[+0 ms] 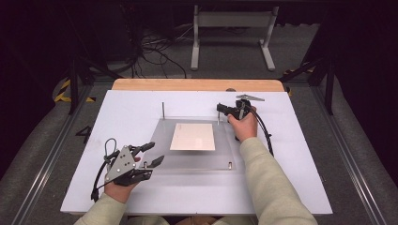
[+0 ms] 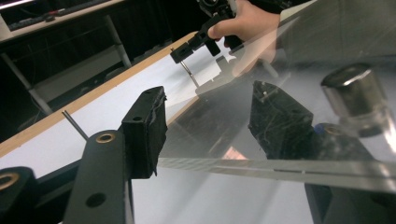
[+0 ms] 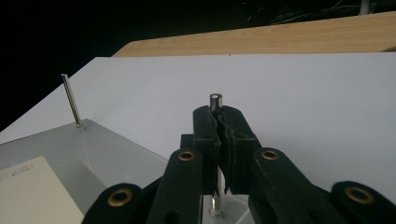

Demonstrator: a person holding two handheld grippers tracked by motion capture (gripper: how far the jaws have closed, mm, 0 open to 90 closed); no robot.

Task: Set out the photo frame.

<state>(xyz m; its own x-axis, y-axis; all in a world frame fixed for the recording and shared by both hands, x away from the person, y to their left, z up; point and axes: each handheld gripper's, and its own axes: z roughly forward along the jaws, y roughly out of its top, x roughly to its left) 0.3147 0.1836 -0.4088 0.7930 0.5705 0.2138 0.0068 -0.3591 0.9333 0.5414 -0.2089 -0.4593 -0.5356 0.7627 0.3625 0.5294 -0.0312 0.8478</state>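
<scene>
1. One white rectangular table (image 1: pixel 141 187) with a pale wooden far edge carries everything; grey carpet and tangled black cables lie beyond it.
2. A clear square acrylic plate (image 1: pixel 164 126) rests near the table's middle, and the left claw view looks across its near edge.
3. A cream sheet of card (image 1: pixel 193 136) lies at the plate's centre, between the two hands.
4. The left claw (image 1: pixel 155 153) sits at the plate's near left corner, jaws partly apart on either side of the plate's edge; I cannot tell whether the pads touch it.
5. The right claw (image 1: pixel 219 108) is clamped on the thin upright metal post (image 3: pixel 215 101) at the plate's far right corner.
6. A second slim metal post (image 1: pixel 163 108) stands at the far left corner, well apart from both claws.
7. A short silver stud (image 2: pixel 355 95) stands at the near right corner; another stud (image 1: pixel 145 164) stands just beside the left claw.
</scene>
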